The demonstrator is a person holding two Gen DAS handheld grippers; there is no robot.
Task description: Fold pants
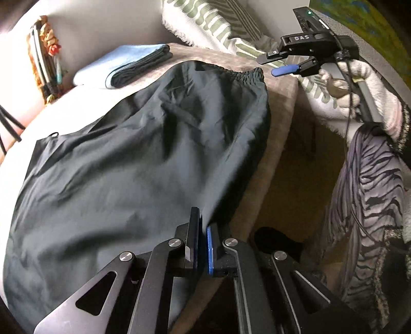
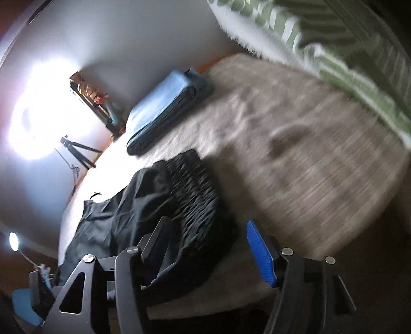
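Observation:
Black pants [image 1: 133,154] lie spread on a beige bed cover [image 1: 280,102], with the gathered waistband [image 1: 246,74] at the far right edge. My left gripper [image 1: 203,231] is shut on the near edge of the pants fabric. My right gripper [image 1: 272,64] shows in the left wrist view, open, just beyond the waistband corner. In the right wrist view my right gripper [image 2: 208,231] is open, with the waistband [image 2: 197,195] between and ahead of its fingers. The view is blurred.
A folded blue and dark cloth stack [image 1: 128,64] lies at the back of the bed, also in the right wrist view [image 2: 167,108]. A green-striped white blanket [image 1: 218,23] is behind. The bed edge drops at the right, beside a zebra-patterned fabric [image 1: 370,195]. A tripod [image 2: 77,151] stands by the wall.

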